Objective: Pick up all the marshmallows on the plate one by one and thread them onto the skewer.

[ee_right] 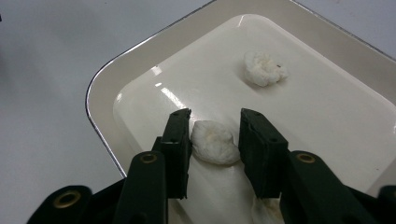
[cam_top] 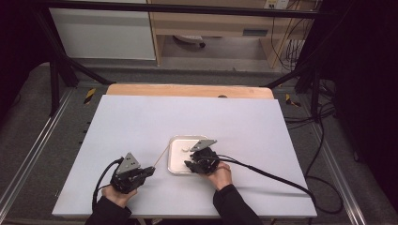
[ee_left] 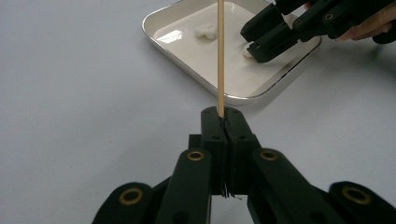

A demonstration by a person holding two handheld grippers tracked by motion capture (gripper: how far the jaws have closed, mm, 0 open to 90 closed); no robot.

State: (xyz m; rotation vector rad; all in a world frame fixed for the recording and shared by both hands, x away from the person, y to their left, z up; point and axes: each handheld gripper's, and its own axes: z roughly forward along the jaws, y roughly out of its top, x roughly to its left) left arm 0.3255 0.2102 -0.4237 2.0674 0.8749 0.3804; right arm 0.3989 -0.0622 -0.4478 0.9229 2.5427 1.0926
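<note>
One white tray (ee_right: 105, 100) sits on the surface. Two white cotton balls lie in it: one (ee_right: 213, 141) near, between the jaws of the right gripper (ee_right: 215, 140), and one (ee_right: 264, 68) farther off. One wooden stick (ee_left: 220, 56) stands in the left gripper (ee_left: 226, 122). Two grippers in all.

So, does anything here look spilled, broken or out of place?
Nothing stands out. The tray sits flat on the table, two white lumps lie inside it, and the stick in the left tool looks straight and whole.
</note>
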